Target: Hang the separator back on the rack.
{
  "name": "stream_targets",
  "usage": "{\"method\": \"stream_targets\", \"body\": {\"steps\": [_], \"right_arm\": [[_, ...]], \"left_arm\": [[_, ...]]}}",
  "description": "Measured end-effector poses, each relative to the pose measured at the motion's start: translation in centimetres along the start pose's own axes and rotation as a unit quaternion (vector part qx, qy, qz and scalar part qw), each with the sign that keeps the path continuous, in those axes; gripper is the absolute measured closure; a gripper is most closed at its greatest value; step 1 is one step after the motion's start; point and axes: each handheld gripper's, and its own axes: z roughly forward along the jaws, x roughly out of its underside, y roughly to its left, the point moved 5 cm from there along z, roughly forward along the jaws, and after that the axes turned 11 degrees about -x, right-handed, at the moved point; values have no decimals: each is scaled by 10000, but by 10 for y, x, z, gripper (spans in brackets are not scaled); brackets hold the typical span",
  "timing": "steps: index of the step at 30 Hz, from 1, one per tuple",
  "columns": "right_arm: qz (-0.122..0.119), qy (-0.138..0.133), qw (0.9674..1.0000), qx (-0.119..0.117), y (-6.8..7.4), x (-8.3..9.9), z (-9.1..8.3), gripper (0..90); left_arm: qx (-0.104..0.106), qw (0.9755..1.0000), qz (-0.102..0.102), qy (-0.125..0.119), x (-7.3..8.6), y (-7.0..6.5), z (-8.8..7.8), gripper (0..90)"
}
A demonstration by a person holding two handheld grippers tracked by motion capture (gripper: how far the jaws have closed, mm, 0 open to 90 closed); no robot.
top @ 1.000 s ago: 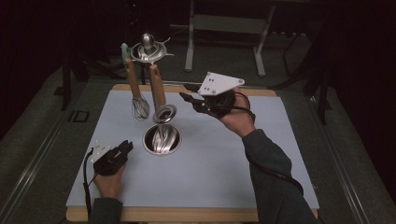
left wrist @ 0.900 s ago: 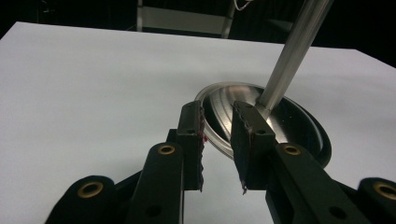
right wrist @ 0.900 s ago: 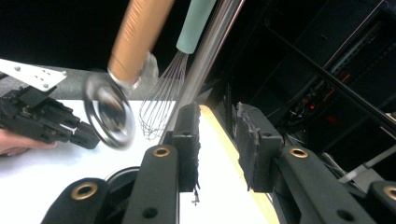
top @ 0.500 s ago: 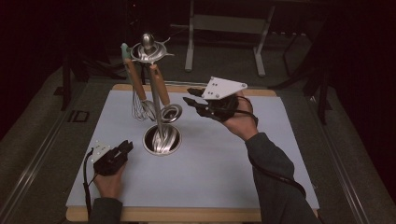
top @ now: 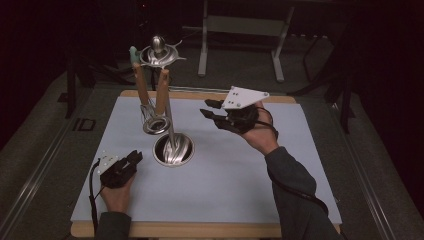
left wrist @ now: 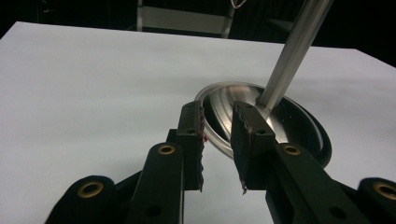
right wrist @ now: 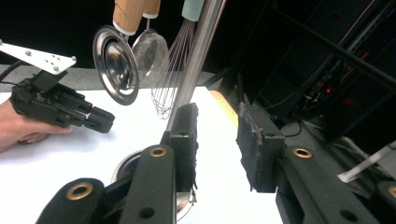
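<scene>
A utensil stand (top: pixel 167 127) stands on the white table (top: pixel 240 185), left of centre: a round steel base (top: pixel 173 150), an upright pole (right wrist: pixel 198 51) and a top ring from which three utensils hang. These are a whisk (right wrist: pixel 175 70), a fine strainer (right wrist: pixel 150 49) and a steel ladle (right wrist: pixel 116 65), all clear of the table.

The right gripper (top: pixel 212 111) is held above the table, right of the hanging utensils and apart from them; its jaws have just been opening, with nothing between them.

The left gripper (top: pixel 134 159) rests low near the table's front left, just beside the base. Its jaws stand part open, gripping nothing.
</scene>
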Motion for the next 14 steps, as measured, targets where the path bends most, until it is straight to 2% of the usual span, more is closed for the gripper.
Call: {"method": "stream_targets", "body": {"steps": [7,11,14], "right_arm": [[201,109,9997,-51,1,14,1,659],[324,192,9993,-86,3,27,2,650],[521,275,9982,-54,4,41,-1,627]], "left_arm": [[6,10000,16,10,0,0,0,743],[9,10000,31,15,0,0,0,743],[4,10000,-11,8,0,0,0,735]]}}
